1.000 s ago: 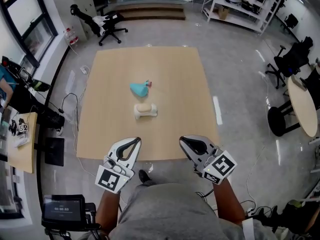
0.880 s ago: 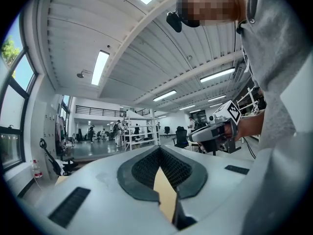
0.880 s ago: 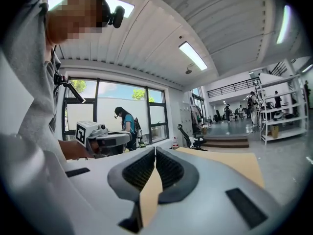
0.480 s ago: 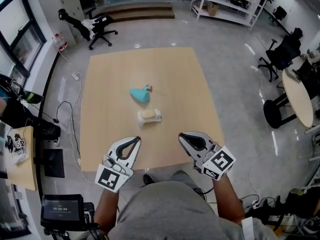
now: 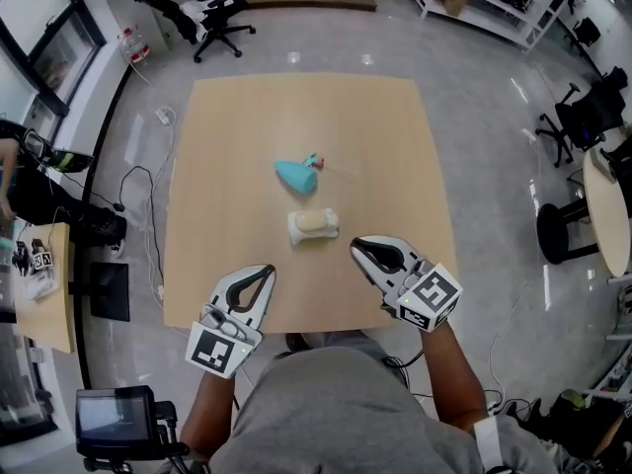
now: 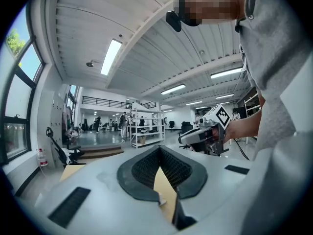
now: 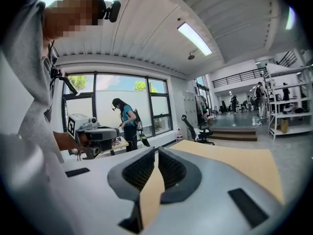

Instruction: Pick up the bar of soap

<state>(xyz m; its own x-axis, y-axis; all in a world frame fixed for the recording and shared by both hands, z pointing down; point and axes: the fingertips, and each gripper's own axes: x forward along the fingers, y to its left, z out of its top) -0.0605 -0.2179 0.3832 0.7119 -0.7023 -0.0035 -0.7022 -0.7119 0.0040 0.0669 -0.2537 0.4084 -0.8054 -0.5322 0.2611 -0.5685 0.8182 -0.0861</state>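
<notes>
The step in hand looks like the approach: neither tool has reached the bar of soap (image 5: 314,221) yet. The pale beige bar lies on a white holder (image 5: 298,235) near the middle of the wooden tabletop (image 5: 227,166), a little toward the person's side. Just beyond it, apart from it, sits a teal object (image 5: 294,174) (what it is I cannot tell).

The right tool (image 5: 356,249) hangs over the near part of the tabletop, its tip near the soap but short of it and off to the right. Its own view shows the two jaws drawn together with nothing between them. The left tool (image 5: 267,271) sits further off, near the tabletop's near edge, its jaws likewise closed and empty, meeting at the tip.

Judging from this, the right tool is the better placed. The next move calls for spreading its jaws, carrying it forward and down until the bar stands between the pads, then closing across the bar's narrow sides, taking care that the holder does not slide.
</notes>
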